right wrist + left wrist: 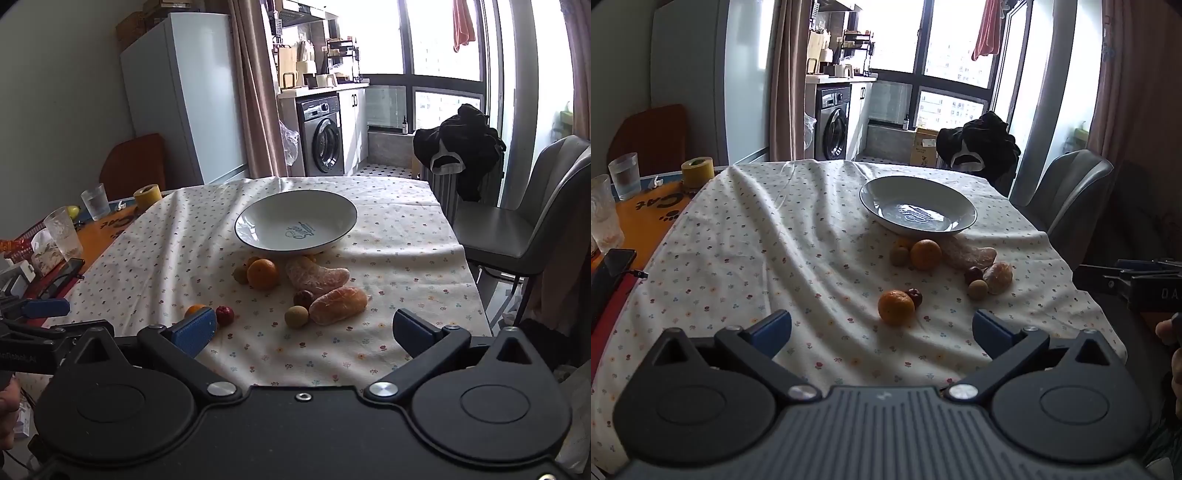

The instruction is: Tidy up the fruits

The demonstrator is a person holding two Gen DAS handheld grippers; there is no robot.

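1. My left gripper (882, 334) and right gripper (304, 332) both hang spread wide, holding nothing.
2. The fruits, including the nearest orange (896, 307), lie just before the empty plate (886, 186).
3. I judge a hasty pinch could roll the orange away on the rumpled tablecloth (757, 240).

1. Bright daylight is pouring through the large dark-framed windows (439, 55), blowing out the view outside.
2. Dusty-pink curtains (255, 92) are hanging beside the tall white fridge (177, 99).
3. A grey front-loading washing machine (323, 136) is sitting under a cluttered white counter (321, 88).
4. A grey padded chair (524, 221) is standing at the table's far side; dark clothes (461, 147) are draped over another chair.
5. A white floral-print tablecloth (757, 240) is covering the table, wrinkled.
6. A red towel (988, 29) is hanging at the window.
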